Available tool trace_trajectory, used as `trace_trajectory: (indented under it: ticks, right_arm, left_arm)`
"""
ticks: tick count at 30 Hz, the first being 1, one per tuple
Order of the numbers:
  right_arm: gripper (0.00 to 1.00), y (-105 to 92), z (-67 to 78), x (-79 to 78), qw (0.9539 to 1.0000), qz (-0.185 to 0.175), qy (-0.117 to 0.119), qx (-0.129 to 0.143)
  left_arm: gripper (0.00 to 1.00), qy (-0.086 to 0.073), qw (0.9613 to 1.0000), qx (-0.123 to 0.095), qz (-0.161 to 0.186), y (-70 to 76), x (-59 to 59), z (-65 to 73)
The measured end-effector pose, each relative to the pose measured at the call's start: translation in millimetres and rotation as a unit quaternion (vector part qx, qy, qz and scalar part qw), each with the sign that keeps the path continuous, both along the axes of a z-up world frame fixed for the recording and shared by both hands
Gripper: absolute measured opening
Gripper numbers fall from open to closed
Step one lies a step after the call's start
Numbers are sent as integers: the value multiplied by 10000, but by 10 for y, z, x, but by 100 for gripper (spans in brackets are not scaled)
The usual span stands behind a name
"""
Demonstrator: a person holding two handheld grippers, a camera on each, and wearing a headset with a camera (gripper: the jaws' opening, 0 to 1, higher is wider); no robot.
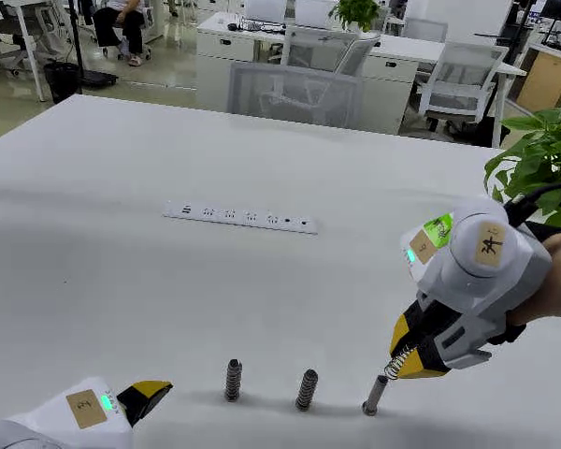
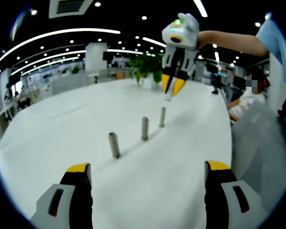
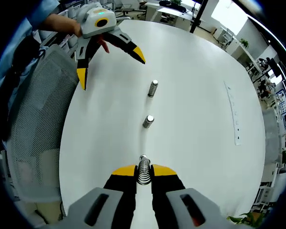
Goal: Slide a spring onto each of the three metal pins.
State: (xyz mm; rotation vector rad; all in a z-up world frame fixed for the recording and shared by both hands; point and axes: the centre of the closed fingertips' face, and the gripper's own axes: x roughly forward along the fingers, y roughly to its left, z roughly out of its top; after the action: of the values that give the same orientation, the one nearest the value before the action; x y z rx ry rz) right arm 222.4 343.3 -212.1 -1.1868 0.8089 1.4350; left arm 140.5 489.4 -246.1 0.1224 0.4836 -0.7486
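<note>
One spring [image 1: 397, 361], clamped in the right tool [image 3: 143, 172], slants down toward the upright bare pin [image 1: 375, 395]; left tool [image 2: 148, 167] gapes wide.

the table [image 1: 112, 271] lies open between the power strip [image 1: 240, 217] and the row of pins near its front edge. gaps separate the left pin [image 1: 233, 379], middle pin [image 1: 307, 389] and bare pin [image 1: 375, 395]. the right gripper [image 1: 407, 360], clamped on a spring [image 1: 397, 358], hangs just over the bare pin and blocks it from above. the left gripper [image 2: 147, 167], jaws wide, sits clear of the row. a plant [image 1: 542, 159] crowds the right edge.
</note>
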Motion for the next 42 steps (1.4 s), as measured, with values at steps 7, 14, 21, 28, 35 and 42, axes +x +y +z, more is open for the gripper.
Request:
trace_trajectory:
  ticks: [7,14,21,28,35,42]
  right_arm:
    - [12,-27,-99,39,9992,222,-107,-303]
    - [12,-11,-118,48,9992,241,-84,-306]
    - [13,26,-152,34,9991,287,-41,-297]
    - [13,30,-179,30,9989,321,-21,-347]
    - [13,11,-189,58,9988,294,-27,-378]
    - [13,24,-201,40,9989,289,45,-379]
  left_arm:
    - [100,43,10000,18,33,38,1,-32]
    - [100,51,10000,17,44,46,11,-33]
    - [98,95,10000,-6,22,37,-13,-62]
    - [99,109,9999,-36,68,49,-23,-77]
    - [100,136,9998,-64,112,69,-18,-83]
    - [100,164,9998,-60,97,70,-40,-102]
